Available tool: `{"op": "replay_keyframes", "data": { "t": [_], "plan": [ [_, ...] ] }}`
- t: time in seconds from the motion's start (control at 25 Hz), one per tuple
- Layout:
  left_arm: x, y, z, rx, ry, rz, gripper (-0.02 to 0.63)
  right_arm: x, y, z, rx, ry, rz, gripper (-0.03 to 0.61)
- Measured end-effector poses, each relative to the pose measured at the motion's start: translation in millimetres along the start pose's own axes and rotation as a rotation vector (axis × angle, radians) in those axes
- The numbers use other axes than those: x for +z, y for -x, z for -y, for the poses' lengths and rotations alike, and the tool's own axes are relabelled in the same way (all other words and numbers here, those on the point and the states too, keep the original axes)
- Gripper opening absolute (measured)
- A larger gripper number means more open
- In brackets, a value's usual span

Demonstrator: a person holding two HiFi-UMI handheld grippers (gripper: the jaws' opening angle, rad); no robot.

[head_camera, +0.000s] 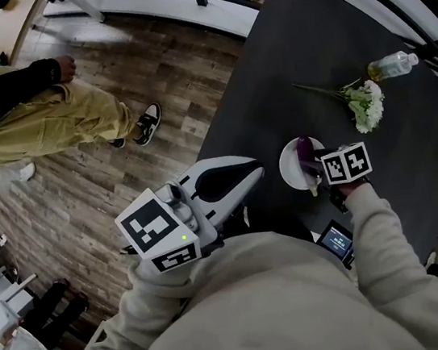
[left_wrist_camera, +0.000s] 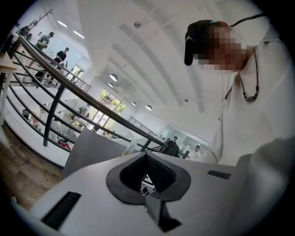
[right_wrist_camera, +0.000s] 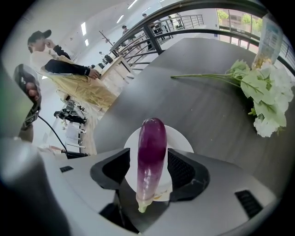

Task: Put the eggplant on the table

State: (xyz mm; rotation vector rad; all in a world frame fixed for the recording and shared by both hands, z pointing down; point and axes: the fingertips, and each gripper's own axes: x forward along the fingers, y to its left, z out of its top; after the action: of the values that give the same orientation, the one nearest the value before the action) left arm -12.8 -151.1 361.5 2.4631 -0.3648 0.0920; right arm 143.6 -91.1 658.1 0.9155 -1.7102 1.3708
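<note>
Right gripper [right_wrist_camera: 150, 159]: jaws apart, with the eggplant standing between the black ribbed pads [right_wrist_camera: 184, 168]; a strip of white shows between the pad at frame left and the fruit, while the pad at frame right sits just beside its skin; no clamping visible.

Glossy purple eggplant [right_wrist_camera: 152, 154]: long and slim, paling to a greenish stalk end that points back towards the gripper's body; in the head view [head_camera: 307, 157] right of centre, across the plate, rounded tip pointing to the top of the frame.

Round white plate [head_camera: 290, 169]: on the table, directly beneath the eggplant; whether the fruit rests on it or hangs just above cannot be told.

Dark grey table [head_camera: 270, 81]: fills the right half of the head view.

Left gripper [head_camera: 259, 172]: centre of the head view, off the table's near edge and above wooden plank floor [head_camera: 123, 184]; in its own view [left_wrist_camera: 146, 155] jaw tips together, nothing held.

White flower bunch with green stem [head_camera: 366, 103]: upper right, well apart from the plate.

Clear plastic bottle [head_camera: 392, 66]: lying just beyond the flowers.

Bystander in khaki trousers [head_camera: 48, 122]: upper left, on the floor.
</note>
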Motion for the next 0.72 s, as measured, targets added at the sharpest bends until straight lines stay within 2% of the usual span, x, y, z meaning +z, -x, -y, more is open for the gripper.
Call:
{"op": "replay_keyframes", "data": {
  "t": [0.4,0.72],
  "plan": [
    [10.4,-2.4,7.1,-0.038,-0.047,-0.011,0.006,4.5,12.7,-7.5,0.019,-0.018,0.051,0.268],
    [25.7,-14.7,22.4,-0.115,-0.098,-0.036,0.006,17.4,54.0,-15.5,0.046,-0.095,0.193,0.268]
  ]
}}
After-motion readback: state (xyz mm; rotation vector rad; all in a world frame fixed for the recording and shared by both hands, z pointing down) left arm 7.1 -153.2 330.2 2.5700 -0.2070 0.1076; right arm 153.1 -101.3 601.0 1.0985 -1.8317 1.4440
